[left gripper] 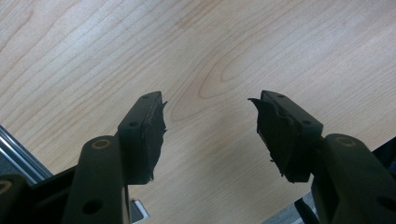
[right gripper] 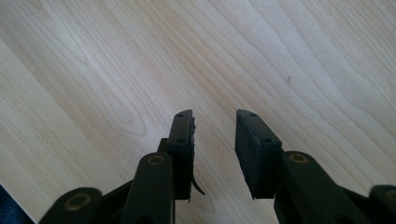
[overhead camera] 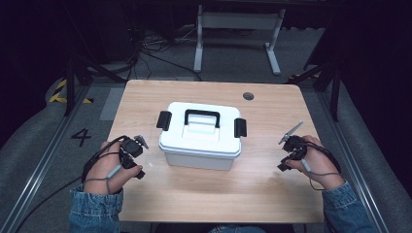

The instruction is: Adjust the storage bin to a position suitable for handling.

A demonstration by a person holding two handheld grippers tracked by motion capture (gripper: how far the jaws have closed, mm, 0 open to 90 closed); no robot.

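Sitting at the middle of the frame in the high view, a white plastic storage box (overhead camera: 200, 145) rests square on the wooden counter (overhead camera: 272, 184), lid on, with a black carry handle (overhead camera: 201, 117) folded flat on top and a black latch (overhead camera: 163, 120) clipped at each short end, the other latch (overhead camera: 240, 127) toward the right. Left gripper (overhead camera: 141, 141) hangs at lower left of the frame, near the box's left end but clear of it; right gripper (overhead camera: 290, 132) sits at lower right, well apart from the box. Left gripper view: jaws spread wide, nothing between them, bare wood grain beneath. Right gripper view: jaws parted by a narrower gap, also empty, over bare wood. Judgement on handling: rigid shell, smooth and likely slippery on the walls, probably light unless loaded, contents unknown. Best purchase looks to be the latches or the raised handle; the flat walls are too broad to pinch.
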